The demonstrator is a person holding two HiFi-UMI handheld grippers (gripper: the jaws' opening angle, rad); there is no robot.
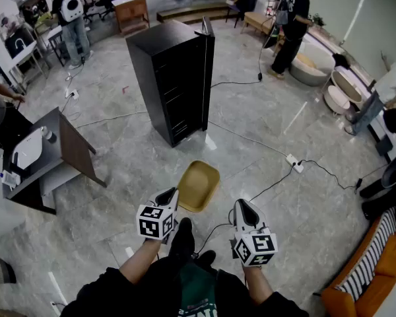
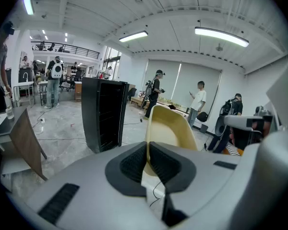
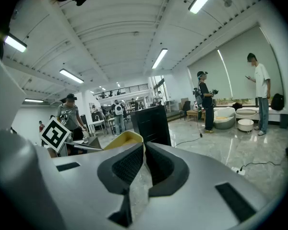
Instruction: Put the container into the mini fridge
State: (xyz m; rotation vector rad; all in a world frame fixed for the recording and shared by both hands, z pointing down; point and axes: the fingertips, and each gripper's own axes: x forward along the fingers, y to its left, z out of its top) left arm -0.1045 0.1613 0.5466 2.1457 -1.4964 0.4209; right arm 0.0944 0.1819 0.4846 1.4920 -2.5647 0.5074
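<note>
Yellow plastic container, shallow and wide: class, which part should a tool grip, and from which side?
The yellow plastic container is too broad to span, so grip its thin rim at the near edge, coming from the person's side, one jaw inside the wall and one outside. The left tool is shut on it this way.

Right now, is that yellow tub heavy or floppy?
Probably light: the left gripper holds the tub up by its thin rim. It looks stiff, with no sagging in its shape. Pinched at one edge, it may tilt or swing.
</note>
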